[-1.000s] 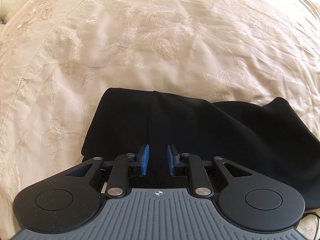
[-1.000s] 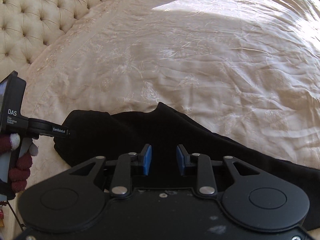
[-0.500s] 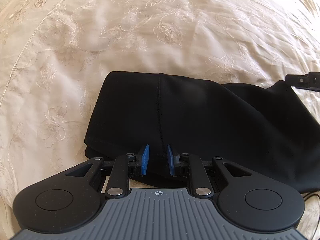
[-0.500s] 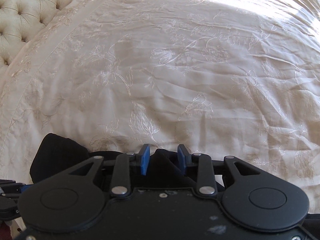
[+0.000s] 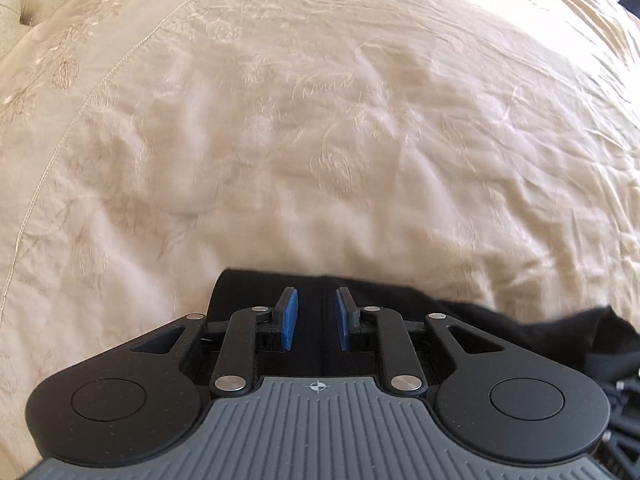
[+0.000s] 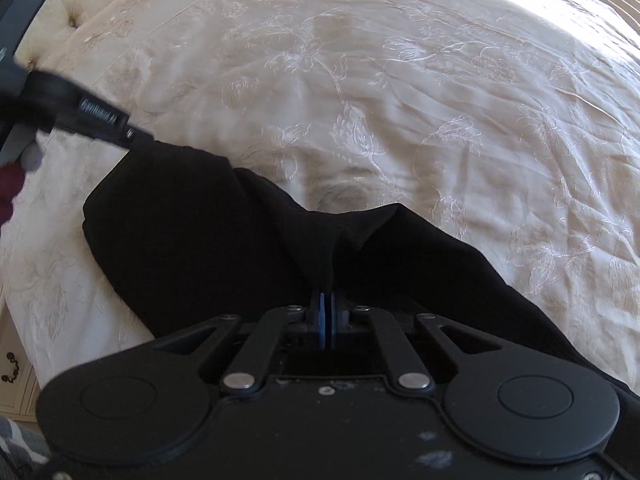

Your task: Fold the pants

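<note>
- Crosswise, the black pants [image 6: 192, 220] lie on the embroidered cream bedspread [image 6: 400, 80], long axis left to right
- right gripper [image 6: 326, 316] pinches a raised fold; left gripper [image 5: 316, 320] gapes over the hem

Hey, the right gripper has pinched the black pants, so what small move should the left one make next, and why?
Probably close the left gripper on the black pants. Its blue pads stand apart with the fabric edge between them, while the right gripper is already shut on a raised pinch of fabric.
</note>
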### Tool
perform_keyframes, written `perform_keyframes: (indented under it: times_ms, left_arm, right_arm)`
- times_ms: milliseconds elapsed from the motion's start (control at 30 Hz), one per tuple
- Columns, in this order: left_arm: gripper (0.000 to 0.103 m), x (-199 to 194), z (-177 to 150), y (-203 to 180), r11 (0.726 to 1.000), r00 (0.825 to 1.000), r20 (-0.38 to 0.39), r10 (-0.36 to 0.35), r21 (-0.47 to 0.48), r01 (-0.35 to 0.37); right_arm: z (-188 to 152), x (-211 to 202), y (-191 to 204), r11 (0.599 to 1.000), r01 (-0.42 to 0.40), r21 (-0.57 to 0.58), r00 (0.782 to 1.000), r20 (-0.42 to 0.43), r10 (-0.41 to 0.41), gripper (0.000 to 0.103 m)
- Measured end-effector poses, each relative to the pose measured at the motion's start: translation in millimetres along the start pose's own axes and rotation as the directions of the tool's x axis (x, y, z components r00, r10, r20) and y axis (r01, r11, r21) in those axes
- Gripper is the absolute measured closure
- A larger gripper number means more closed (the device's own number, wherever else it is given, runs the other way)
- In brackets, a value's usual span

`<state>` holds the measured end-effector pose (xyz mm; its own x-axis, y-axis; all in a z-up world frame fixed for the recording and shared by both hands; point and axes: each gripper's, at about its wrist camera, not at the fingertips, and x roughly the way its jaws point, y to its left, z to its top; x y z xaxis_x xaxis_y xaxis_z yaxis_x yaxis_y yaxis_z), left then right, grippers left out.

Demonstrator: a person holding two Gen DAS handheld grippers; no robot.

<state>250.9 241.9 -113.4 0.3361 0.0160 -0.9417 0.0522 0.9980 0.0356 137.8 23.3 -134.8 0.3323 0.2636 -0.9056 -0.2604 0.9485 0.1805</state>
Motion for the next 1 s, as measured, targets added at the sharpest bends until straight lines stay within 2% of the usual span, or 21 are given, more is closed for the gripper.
perform_keyframes:
  times_ms: [133,233,300,367,433,667,733,800,833,867,900,1000]
  left_arm:
    - [0.082,22.5,32.9,-6.5,0.999,0.999,0.015,0.035,0.021,-0.035]
    - [0.082,48.2,45.3,-11.9,0.996,0.997,-0.016,0.072,0.053,-0.071]
    - [0.082,67.0,44.9,-13.7,0.992,0.993,-0.068,0.092,0.087,-0.086]
    - [0.082,78.1,34.2,-10.3,0.99,0.988,-0.118,0.095,0.117,-0.081]
    - [0.082,79.1,15.9,-4.5,0.987,0.986,-0.135,0.1,0.139,-0.081]
    - [0.082,41.8,-47.2,15.4,0.985,0.995,-0.026,0.096,0.148,-0.091]
    - [0.082,42.0,-55.9,18.4,0.988,0.994,-0.047,0.098,0.126,-0.091]
    - [0.082,44.7,-62.9,24.3,0.992,0.994,-0.058,0.094,0.09,-0.089]
    - [0.082,44.8,-65.6,25.9,0.992,0.994,-0.056,0.098,0.08,-0.093]
    - [0.082,44.8,-63.9,27.4,0.993,0.994,-0.05,0.097,0.07,-0.093]
    - [0.082,42.9,-64.0,29.0,0.994,0.995,-0.043,0.094,0.061,-0.091]
    - [0.082,32.7,-54.1,34.8,0.996,0.997,-0.02,0.08,0.027,-0.08]
  right_arm:
    - [-8.5,-3.9,9.2,1.0,0.003,-0.013,1.0,0.002,-0.003,0.099]
    - [-7.1,-7.7,10.4,1.0,0.002,-0.002,1.0,0.01,-0.002,0.099]
    - [-6.6,-11.9,10.5,1.0,-0.002,-0.002,1.0,0.017,0.002,0.099]
    - [-6.5,-17.3,8.5,1.0,-0.011,0.005,1.0,0.025,0.011,0.099]
    - [-6.1,-22.2,6.9,1.0,-0.018,0.01,0.999,0.034,0.018,0.099]
    - [2.5,-28.2,-6.5,0.998,-0.021,0.066,0.998,0.056,0.017,0.099]
    - [7.7,-26.9,-10.4,0.997,-0.015,0.077,0.998,0.064,0.01,0.097]
    - [15.4,-28.3,-16.4,0.994,-0.017,0.107,0.995,0.095,0.007,0.089]
    - [19.1,-29.1,-20.2,0.992,-0.018,0.128,0.994,0.11,0.004,0.083]
    - [23.4,-29.4,-24.6,0.988,-0.025,0.15,0.993,0.118,0.007,0.07]
    - [28.4,-28.4,-29.7,0.985,-0.03,0.172,0.993,0.12,0.009,0.068]
    - [42.8,-21.4,-41.4,0.979,-0.024,0.204,0.994,0.105,0.003,0.068]
